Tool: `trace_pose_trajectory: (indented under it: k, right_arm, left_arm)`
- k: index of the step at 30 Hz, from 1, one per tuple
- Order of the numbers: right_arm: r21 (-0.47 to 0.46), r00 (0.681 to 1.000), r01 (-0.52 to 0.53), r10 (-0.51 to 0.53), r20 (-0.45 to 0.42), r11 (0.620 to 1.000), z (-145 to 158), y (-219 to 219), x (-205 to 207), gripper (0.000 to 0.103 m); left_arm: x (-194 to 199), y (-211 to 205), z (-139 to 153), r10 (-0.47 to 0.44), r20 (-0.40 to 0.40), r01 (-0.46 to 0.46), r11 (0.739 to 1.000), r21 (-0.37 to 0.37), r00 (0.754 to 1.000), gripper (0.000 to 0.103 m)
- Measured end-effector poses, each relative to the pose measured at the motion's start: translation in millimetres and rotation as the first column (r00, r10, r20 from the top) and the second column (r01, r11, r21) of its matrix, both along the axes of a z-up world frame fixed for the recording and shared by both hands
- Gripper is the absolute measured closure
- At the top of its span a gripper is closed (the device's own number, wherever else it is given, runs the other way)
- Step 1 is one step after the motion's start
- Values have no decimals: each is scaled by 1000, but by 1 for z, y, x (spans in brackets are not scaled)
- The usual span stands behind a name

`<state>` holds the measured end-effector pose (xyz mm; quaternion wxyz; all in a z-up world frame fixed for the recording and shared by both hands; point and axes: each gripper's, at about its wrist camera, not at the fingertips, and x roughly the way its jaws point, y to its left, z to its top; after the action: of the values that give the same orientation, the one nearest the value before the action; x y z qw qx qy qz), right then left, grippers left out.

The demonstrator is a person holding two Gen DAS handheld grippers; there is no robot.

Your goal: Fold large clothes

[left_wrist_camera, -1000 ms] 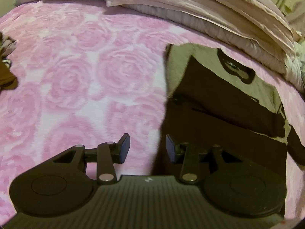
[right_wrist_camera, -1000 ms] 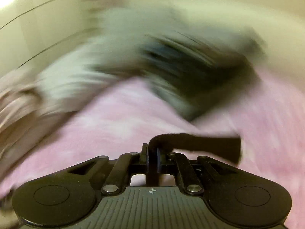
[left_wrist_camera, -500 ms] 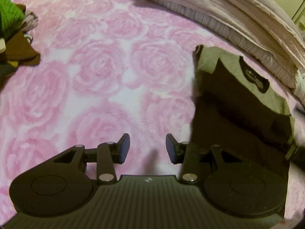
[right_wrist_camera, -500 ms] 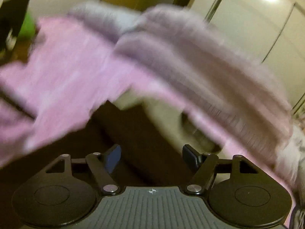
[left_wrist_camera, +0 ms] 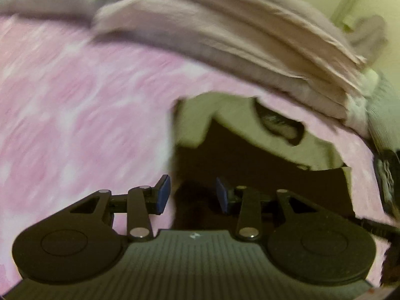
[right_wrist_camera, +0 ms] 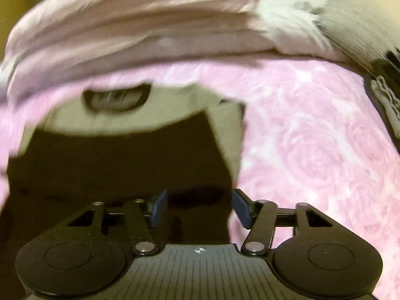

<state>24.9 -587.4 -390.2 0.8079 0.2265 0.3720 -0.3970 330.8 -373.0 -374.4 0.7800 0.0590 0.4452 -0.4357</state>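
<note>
A shirt with a grey top and dark brown body (left_wrist_camera: 262,165) (right_wrist_camera: 120,150) lies flat on the pink rose-patterned bedspread (left_wrist_camera: 75,115) (right_wrist_camera: 312,150), its dark collar toward the pillows. Both sleeves look folded in over the body. My left gripper (left_wrist_camera: 192,195) is open over the shirt's lower left edge, nothing between its blue pads. At the lower right edge of the shirt my right gripper (right_wrist_camera: 198,208) hangs open, also empty. Both views are motion-blurred.
Stacked pale pink pillows and bedding (left_wrist_camera: 225,32) (right_wrist_camera: 137,25) run along the far side of the bed. A grey ribbed cushion (right_wrist_camera: 357,27) and a dark item (right_wrist_camera: 385,87) sit at the right. Bare bedspread extends on either side of the shirt.
My right gripper let go of the dark sleeve it was pinching and opened, then swung to the shirt's lower right. The left gripper stayed open and shifted toward the shirt's lower left edge.
</note>
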Motion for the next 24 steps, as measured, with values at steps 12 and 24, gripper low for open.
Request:
trace_pose_trajectory:
  k: [12, 24]
  right_arm:
    - [38, 999, -39, 38, 39, 999, -21, -48, 2, 52]
    - [441, 979, 95, -164, 119, 893, -14, 95, -143, 52]
  left_arm:
    - [-20, -43, -32, -227, 208, 189, 964, 187, 951, 71]
    - [-77, 134, -33, -103, -218, 144, 973, 179, 971, 72]
